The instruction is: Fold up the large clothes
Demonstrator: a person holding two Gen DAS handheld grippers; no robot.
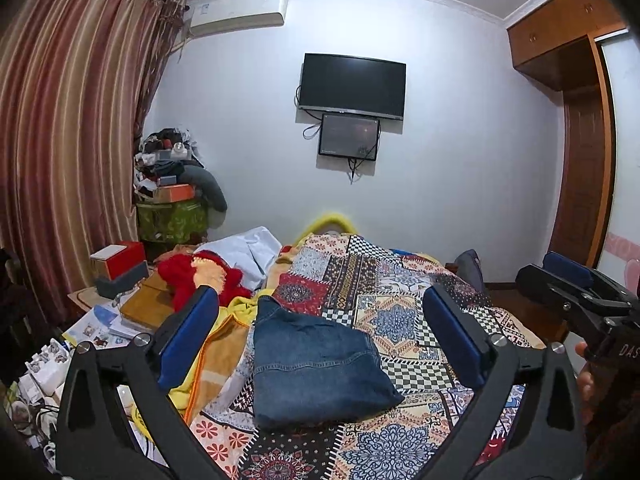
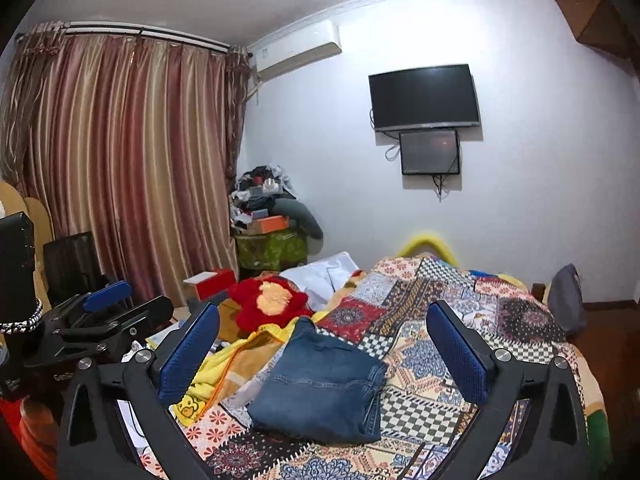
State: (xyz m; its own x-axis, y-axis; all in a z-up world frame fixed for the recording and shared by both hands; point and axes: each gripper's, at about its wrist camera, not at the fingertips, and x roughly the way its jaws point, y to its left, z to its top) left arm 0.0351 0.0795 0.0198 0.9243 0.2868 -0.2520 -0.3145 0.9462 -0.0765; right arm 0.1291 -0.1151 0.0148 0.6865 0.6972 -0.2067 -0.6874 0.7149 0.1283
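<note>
Left wrist view: left gripper [image 1: 320, 330] spread wide, blue pads [image 1: 188, 336] clear of cloth, gripping nothing. Folded jeans [image 1: 316, 368] flat on patchwork bedspread [image 1: 400, 312], between fingers but below, untouched. Right gripper [image 1: 568, 280] at right edge, state unclear. Red plush [image 1: 188, 276] beside yellow blanket [image 1: 240, 308].

Right wrist view: right gripper [image 2: 322, 350] spread wide, empty. Jeans [image 2: 320, 388] folded on bedspread [image 2: 420, 360]. Left gripper [image 2: 108, 304] at left edge, raised off bed.
</note>
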